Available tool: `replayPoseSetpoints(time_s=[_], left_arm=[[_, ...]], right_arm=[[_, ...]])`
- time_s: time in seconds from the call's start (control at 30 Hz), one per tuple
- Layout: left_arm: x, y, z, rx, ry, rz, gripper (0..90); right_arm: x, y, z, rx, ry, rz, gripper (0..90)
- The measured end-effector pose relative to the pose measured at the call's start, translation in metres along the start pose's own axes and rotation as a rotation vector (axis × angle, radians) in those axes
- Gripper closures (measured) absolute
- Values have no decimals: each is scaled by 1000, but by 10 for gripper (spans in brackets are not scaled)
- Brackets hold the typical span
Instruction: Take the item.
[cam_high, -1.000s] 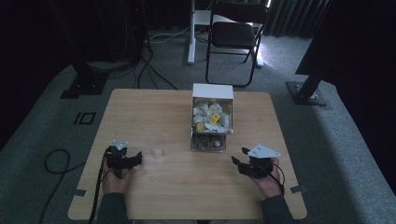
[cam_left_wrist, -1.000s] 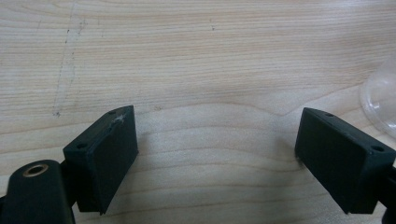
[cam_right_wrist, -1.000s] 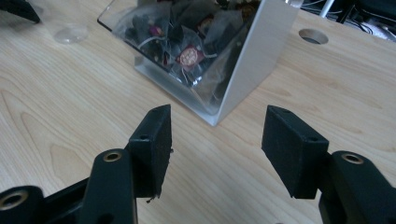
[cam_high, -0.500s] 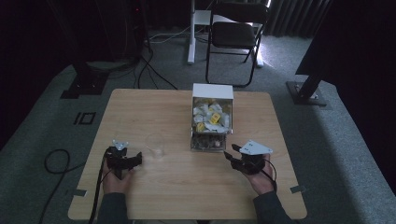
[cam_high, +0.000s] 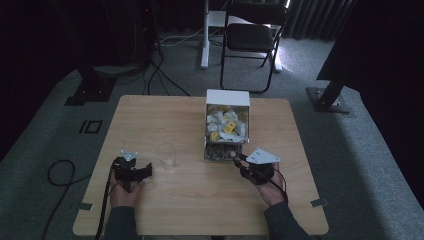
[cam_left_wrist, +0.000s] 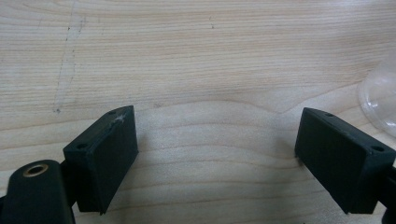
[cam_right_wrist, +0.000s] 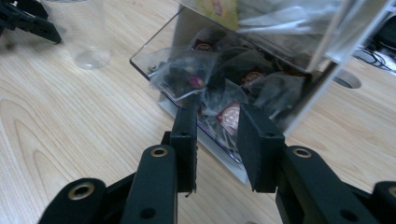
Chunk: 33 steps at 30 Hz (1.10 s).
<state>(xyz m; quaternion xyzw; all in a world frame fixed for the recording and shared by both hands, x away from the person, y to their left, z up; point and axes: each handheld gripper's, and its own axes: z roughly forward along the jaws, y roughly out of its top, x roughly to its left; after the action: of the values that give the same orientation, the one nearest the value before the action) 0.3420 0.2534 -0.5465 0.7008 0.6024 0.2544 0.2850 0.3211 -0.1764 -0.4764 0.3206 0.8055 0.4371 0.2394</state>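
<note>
Right gripper view: the right gripper (cam_right_wrist: 217, 123) has just been closing, its jaws narrowed around a sachet (cam_right_wrist: 229, 114) in the dispenser (cam_right_wrist: 196, 28) tray at twelve o'clock, not yet pinching, I judge; it looks light, crinkly and soft, best nipped by its edge; left gripper (cam_left_wrist: 215, 149) gapes open, the cup (cam_high: 166, 156) at two o'clock.

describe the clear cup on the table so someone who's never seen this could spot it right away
On the wooden table, find the clear dispenser box full of packets near the middle. The clear plastic cup stands upright to its left, between the box and the left tongs. It is empty, see-through and round, unlike the square packet-filled box.
</note>
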Motion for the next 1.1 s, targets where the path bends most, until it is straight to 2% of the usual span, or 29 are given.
replayPoseSetpoints(time_s=[0.17, 0.23, 0.37, 0.57, 0.8, 1.1], left_arm=[[-1, 0, 0, -3, 0, -2, 136], [-1, 0, 0, -2, 0, -2, 136], [-1, 0, 0, -2, -1, -2, 136], [-1, 0, 0, -2, -1, -2, 136], [-1, 0, 0, -3, 0, -2, 136], [-1, 0, 0, -3, 0, -2, 136]], right_arm=[[4, 2, 10, -1, 17, -9, 655], [6, 4, 18, 2, 49, -8, 630], [7, 6, 25, 7, 62, -12, 626], [13, 5, 35, 28, 54, -30, 623], [13, 4, 42, 46, 66, -29, 622], [14, 4, 36, 66, 88, -43, 659]])
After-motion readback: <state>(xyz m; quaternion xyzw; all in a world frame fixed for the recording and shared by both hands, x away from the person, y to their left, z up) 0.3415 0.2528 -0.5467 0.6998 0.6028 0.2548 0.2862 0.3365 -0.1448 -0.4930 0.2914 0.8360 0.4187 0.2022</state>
